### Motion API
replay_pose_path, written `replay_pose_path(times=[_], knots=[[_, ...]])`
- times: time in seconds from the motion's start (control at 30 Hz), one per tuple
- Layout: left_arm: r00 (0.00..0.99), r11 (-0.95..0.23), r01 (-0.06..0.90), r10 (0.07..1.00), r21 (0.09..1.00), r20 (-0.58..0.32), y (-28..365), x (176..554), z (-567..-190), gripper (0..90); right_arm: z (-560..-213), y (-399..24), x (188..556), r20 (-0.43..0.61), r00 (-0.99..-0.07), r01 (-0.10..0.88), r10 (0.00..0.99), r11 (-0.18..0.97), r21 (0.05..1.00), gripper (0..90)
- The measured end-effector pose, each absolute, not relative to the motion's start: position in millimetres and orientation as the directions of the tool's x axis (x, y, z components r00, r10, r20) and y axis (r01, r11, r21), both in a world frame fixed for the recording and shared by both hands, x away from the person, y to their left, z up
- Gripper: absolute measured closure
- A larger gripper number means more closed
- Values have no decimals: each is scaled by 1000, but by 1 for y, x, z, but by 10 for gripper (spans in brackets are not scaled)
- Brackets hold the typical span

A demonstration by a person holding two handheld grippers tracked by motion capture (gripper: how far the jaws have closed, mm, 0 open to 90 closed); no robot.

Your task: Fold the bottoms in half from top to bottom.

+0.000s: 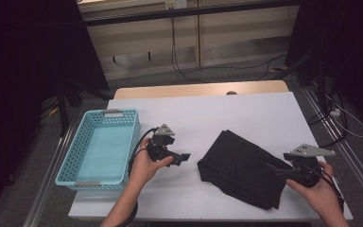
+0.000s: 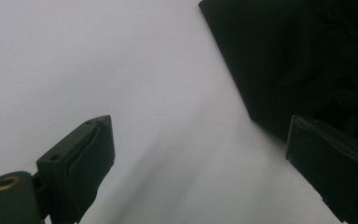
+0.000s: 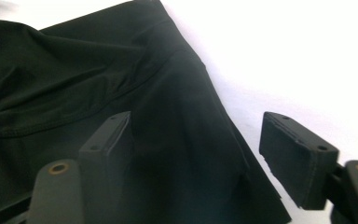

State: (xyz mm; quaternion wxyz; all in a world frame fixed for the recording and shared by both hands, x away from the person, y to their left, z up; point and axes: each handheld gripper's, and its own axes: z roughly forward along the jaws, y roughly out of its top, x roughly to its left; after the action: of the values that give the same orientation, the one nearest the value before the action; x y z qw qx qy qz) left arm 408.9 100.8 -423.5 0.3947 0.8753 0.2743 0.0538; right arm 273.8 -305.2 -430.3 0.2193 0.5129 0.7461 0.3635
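Folded black garment lies right of centre on the white table, likely bound for the basket. At far left, the turquoise basket holds nothing. Just right of it, the left gripper points toward the cloth, jaws spread on nothing, well placed to take its near-left corner. The right gripper hovers over the garment's right edge, jaws parted, pinching nothing.

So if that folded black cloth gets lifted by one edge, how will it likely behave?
The black cloth would probably go floppy: the right gripper view shows soft creases and draped folds. Its stacked layers would likely slide apart and unfold when raised. It looks thin and lies flat on the white table, so it is probably light and would bunch up if pushed.
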Motion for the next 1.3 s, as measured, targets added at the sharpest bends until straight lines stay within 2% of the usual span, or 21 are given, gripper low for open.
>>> replay_pose_path(times=[0.8, 1.3], knots=[[847, -560, 451, 513, 695, -136, 65, 397, -441, 71, -433, -295, 278, 41, -399, 603, 916, 228, 765, 216], [842, -522, 424, 527, 740, -111, 55, 398, -432, 80, -433, -292, 279, 37, -413, 597, 910, 240, 765, 216]])
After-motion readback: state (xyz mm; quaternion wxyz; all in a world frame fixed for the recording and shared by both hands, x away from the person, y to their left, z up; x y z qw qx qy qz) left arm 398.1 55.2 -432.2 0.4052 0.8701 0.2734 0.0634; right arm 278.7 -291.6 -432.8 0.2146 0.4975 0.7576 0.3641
